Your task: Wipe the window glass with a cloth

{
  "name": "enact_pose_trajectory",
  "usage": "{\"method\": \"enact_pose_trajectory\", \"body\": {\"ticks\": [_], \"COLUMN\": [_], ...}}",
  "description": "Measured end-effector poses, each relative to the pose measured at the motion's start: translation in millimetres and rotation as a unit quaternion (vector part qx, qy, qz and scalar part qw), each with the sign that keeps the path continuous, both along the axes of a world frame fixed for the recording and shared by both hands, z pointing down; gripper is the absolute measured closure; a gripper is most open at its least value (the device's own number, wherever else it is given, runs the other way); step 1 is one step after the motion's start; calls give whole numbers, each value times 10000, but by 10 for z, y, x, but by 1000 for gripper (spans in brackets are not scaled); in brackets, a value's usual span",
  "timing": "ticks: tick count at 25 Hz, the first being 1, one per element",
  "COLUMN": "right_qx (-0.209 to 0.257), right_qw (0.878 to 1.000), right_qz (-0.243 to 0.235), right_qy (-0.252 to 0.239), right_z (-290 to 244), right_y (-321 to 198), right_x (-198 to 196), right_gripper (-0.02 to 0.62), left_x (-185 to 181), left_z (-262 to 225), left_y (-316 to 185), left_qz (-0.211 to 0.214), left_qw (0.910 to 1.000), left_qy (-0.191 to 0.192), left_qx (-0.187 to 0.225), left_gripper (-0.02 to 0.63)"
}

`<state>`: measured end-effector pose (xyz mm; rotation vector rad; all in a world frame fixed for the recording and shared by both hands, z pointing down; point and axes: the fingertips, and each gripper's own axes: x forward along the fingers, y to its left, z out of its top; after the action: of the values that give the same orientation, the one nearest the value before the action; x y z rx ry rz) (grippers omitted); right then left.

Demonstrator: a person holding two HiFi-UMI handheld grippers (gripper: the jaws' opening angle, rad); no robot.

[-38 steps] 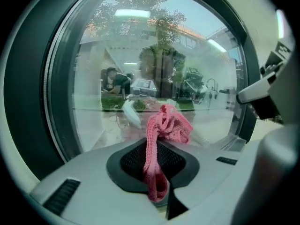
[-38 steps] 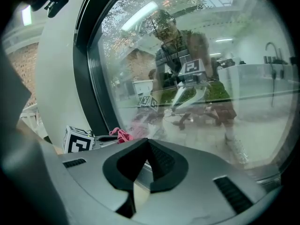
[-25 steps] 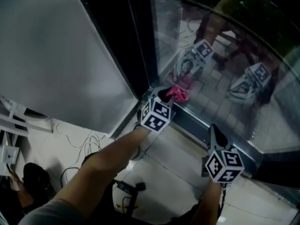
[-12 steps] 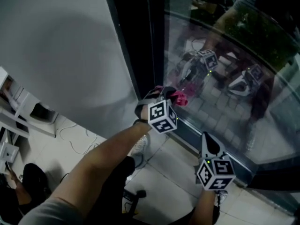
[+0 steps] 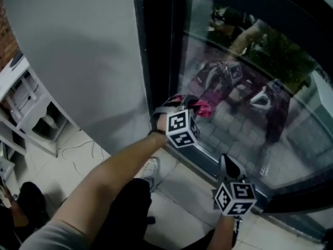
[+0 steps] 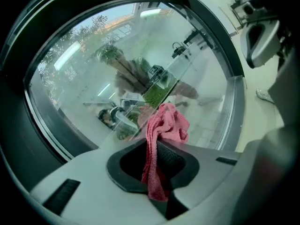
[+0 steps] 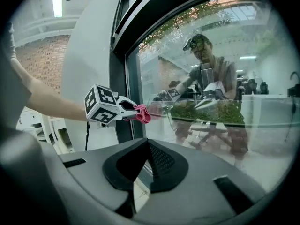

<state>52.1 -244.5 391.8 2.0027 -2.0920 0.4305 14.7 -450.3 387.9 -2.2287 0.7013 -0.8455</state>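
The left claw (image 5: 190,104) grips a pink cloth (image 5: 203,107) against the window glass (image 5: 244,134). The right claw (image 5: 227,163), clenched empty, hangs at its five o'clock.

Cloth (image 6: 165,125) tail vanishes down between my left gripper (image 6: 157,165) jaws, lower centre. Window glass (image 5: 244,129) runs off right edge, head view. Cloth-glass contact: can't tell.

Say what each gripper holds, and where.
Left gripper pinches the pink cloth near one end, the bunched rest sticking out ahead; right gripper holds nothing.
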Motion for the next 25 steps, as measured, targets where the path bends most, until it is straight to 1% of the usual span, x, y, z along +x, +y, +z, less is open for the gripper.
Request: {"method": "enact_pose_trajectory", "body": {"ticks": [7,10,14,18,20,21,22,25], "right_qx": [233,306,349,375,394,399,395,349], "right_qw": [9994,9988,9980,9974,9971,9970,9968,9957], "right_qz": [69,141,203,269,294,295,297,374], "right_qy": [251,352,486,549,577,597,630,769], "right_z": [-398,-566,-699,-783,-821,-840,-859,-914], "right_y": [209,317,482,621,702,750,803,945], "right_x": [4,30,94,133,142,153,174,265], "right_gripper": [595,595,595,595,595,595,595,595], "left_x": [94,131,175,181,147,122,95,25], "left_z": [-819,-1120,-1432,-1745,-1862,-1923,-1988,-2104], "left_y": [166,181,235,252,243,239,233,182], "left_qz": [151,132,76,-33,-141,-211,-291,-557], "left_qw": [9983,9972,9954,9911,9863,9821,9763,9525], "left_qy": [399,526,811,1284,1631,1864,2145,2976], "left_qx": [400,523,510,353,210,148,77,-322], "left_gripper": [563,563,563,563,563,563,563,563]}}
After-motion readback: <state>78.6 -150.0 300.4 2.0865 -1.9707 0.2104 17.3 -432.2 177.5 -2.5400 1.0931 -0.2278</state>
